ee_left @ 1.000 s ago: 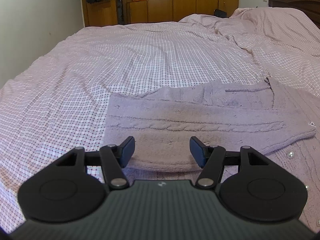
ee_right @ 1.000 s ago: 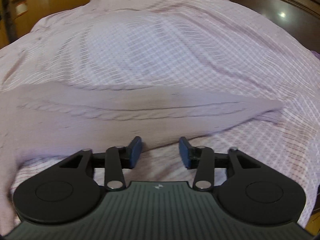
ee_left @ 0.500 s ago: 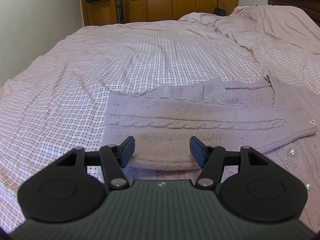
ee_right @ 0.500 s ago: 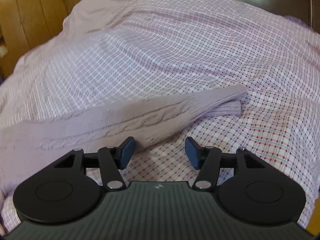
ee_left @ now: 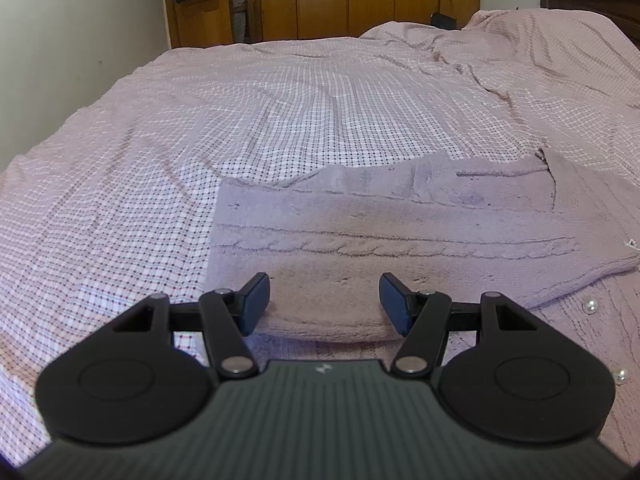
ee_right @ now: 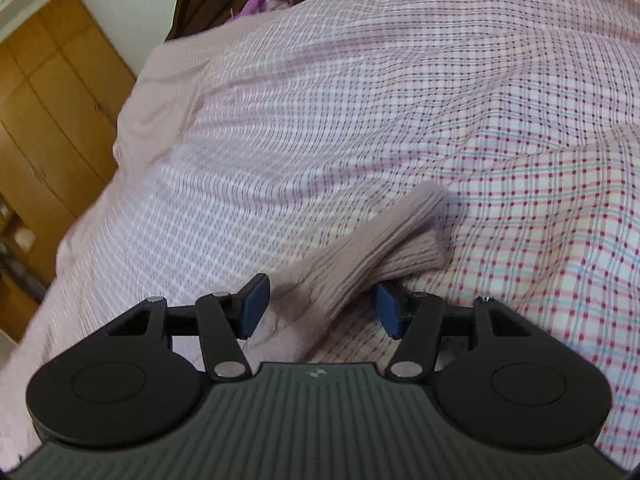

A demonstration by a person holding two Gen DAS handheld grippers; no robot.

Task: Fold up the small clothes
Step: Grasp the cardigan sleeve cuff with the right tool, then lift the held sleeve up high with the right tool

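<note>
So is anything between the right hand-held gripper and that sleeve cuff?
Nothing visible. The right hand-held gripper is open, and the sleeve lies on the bedsheet between its fingers.

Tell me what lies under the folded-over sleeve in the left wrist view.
The sleeve lies across the cardigan's body, whose pearl buttons show beside it. The checked bedspread is beneath both. The knit directly under the sleeve is covered.

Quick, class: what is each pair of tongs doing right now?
Left tongs: open, holding nothing, above the folded lilac cable-knit cardigan.
Right tongs: open, either side of the cardigan's ribbed sleeve cuff, not gripping.
</note>
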